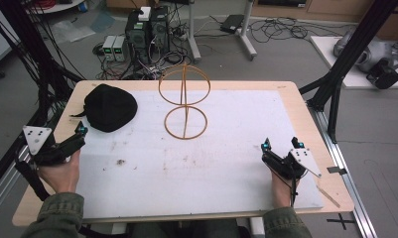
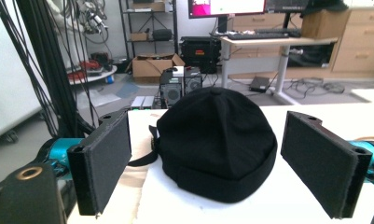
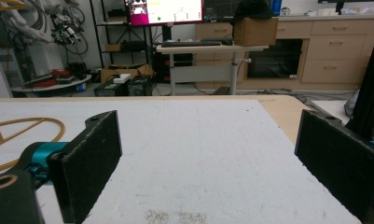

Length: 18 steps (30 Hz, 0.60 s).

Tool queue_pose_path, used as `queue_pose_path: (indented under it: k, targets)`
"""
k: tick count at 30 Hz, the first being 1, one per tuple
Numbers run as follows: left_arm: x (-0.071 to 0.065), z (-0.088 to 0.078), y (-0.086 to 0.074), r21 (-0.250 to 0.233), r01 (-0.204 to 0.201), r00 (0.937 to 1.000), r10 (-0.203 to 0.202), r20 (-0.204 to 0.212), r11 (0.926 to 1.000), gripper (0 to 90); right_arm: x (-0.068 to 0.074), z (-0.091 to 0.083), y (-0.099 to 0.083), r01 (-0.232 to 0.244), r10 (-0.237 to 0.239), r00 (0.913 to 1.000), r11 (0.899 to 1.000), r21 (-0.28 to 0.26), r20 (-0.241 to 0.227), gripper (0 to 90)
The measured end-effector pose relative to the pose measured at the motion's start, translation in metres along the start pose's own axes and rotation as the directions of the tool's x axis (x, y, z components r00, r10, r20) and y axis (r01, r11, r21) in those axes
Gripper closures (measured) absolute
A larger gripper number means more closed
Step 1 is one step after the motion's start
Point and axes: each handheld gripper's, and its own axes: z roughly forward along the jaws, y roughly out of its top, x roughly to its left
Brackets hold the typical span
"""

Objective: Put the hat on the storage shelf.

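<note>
Broadly, the surface carries a wire hat stand at its middle and a black cap (far-left corner). Just short of the cap, the left claw gapes wide, empty; the right claw likewise, well apart.

Left hand-held gripper: jaws wide apart, black cap directly ahead, near.
Centre: wire stand blocks mid-back tabletop.
Right hand-held gripper: open board ahead.

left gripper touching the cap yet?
Apart. Left gripper view: left gripper jaws stand open either side of the cap, gaps showing.
</note>
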Motion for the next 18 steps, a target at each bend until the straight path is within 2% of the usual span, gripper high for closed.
queue_pose_path:
  k: [2,3,5,8,11,14,18]
  targets:
    - [0.004,0.004,0.003,-0.002,0.039,0.9992,-0.039,0.006,0.9992,16.4,0.0,0.001,0.0,0.003,-0.003,1.0,1.0,-0.001,-0.002,6.4]
    - [0.005,0.007,0.005,-0.001,0.046,0.9989,-0.046,0.01,0.9989,16.4,0.0,0.001,0.0,0.003,-0.003,1.0,1.0,-0.001,-0.002,6.4]
    - [0.006,0.012,0.009,0.013,0.042,0.999,-0.042,0.017,0.999,16.2,0.001,0.001,0.0,-0.003,0.003,1.0,1.0,0.002,-0.007,6.4]
    - [0.008,0.018,0.017,0.014,0.066,0.9972,-0.067,0.035,0.9977,16.2,0.001,0.002,-0.001,0.005,-0.005,1.0,1.0,0.006,-0.007,6.4]
    - [0.007,0.024,0.023,0.007,0.053,0.9984,-0.053,0.021,0.9986,16.2,0.002,0.002,-0.001,0.008,-0.008,0.9999,1.0,0.007,-0.01,6.4]
    - [0.008,0.031,0.026,0.021,0.047,0.9987,-0.048,0.018,0.9987,16.2,0.003,0.003,0.0,0.014,-0.014,0.9998,1.0,0.004,-0.012,6.4]
    - [0.01,0.041,0.025,0.029,0.084,0.9963,-0.085,0.013,0.996,16.3,0.003,0.003,0.0,0.016,-0.016,0.9998,1.0,-0.002,-0.009,6.4]
